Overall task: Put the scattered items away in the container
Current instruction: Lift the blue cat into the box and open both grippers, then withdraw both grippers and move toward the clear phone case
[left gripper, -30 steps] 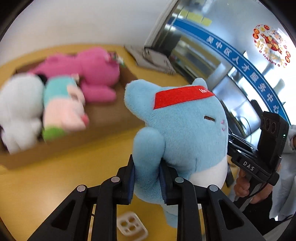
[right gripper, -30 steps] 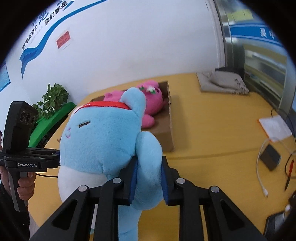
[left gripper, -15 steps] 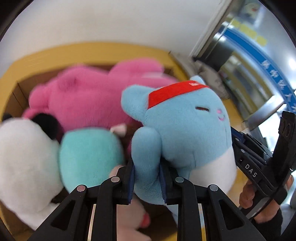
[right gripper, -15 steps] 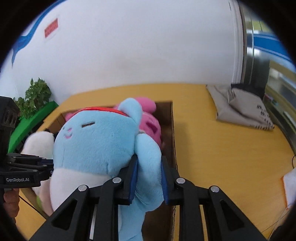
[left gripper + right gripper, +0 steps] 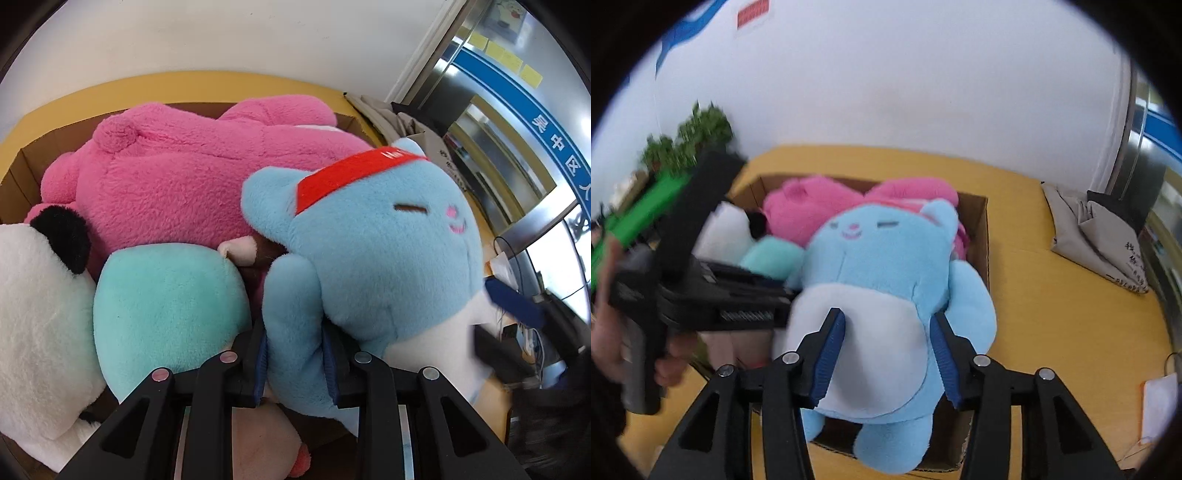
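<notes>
Yellow table (image 5: 1052,317) bearing cardboard box (image 5: 981,236), grey folded bag (image 5: 1097,236), white paper (image 5: 1160,406).

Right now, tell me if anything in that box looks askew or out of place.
The blue plush is not settled: it lies atop the other toys, its feet hanging over the cardboard box front edge. The left gripper pinches one arm; the right gripper is open.
</notes>
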